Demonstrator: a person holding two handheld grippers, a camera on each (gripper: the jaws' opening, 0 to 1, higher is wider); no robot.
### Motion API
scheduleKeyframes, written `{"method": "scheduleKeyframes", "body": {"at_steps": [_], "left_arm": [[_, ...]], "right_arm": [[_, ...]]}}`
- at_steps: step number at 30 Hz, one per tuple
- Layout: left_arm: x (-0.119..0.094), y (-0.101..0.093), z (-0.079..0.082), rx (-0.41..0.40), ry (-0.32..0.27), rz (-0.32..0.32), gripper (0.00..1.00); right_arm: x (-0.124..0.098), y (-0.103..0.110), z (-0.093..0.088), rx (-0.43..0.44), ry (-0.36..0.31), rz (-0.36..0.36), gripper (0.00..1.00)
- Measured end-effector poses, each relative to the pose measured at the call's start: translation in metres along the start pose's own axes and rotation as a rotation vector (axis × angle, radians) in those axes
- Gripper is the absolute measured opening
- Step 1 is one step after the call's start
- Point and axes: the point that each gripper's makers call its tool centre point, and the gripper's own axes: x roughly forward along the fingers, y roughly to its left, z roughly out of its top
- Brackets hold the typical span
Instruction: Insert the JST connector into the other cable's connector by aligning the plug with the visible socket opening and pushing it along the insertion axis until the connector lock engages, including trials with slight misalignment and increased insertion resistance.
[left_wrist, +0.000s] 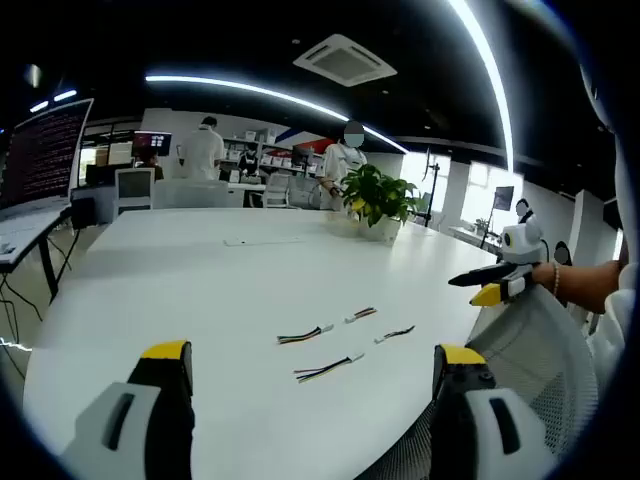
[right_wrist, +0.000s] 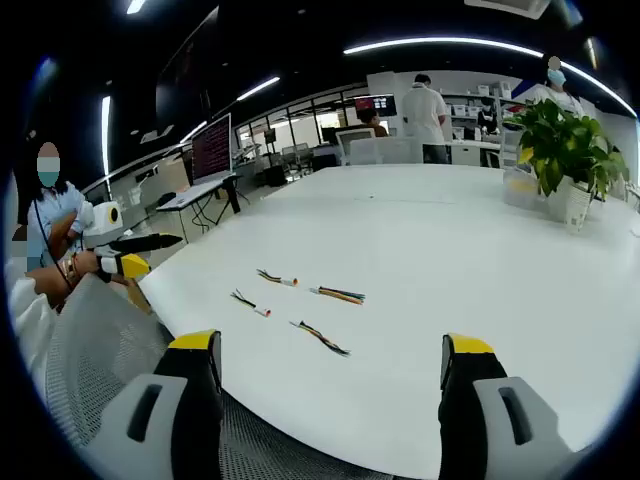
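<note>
A potted plant (left_wrist: 378, 196) stands on the white bench (left_wrist: 200, 290); a mesh chair back (right_wrist: 95, 345) sits beside it, people beyond.

Left gripper view: sits off the near edge of the white table (left_wrist: 200, 260), looking across it toward the plant (left_wrist: 380, 195) upper center. Right gripper view: same edge, angled so the plant (right_wrist: 565, 145) lands upper right. Both share the cables mid-frame (left_wrist: 325, 350) (right_wrist: 300, 300), near but out of reach.
</note>
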Motion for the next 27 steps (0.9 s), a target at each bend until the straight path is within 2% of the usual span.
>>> {"method": "scheduleKeyframes", "body": {"at_steps": [27], "left_arm": [[0.0008,-0.0044,-0.0043,0.001,0.012,-0.024,0.99]], "right_arm": [[0.0004,0.0018,-0.0043,0.004,0.02,0.003,0.86]]}}
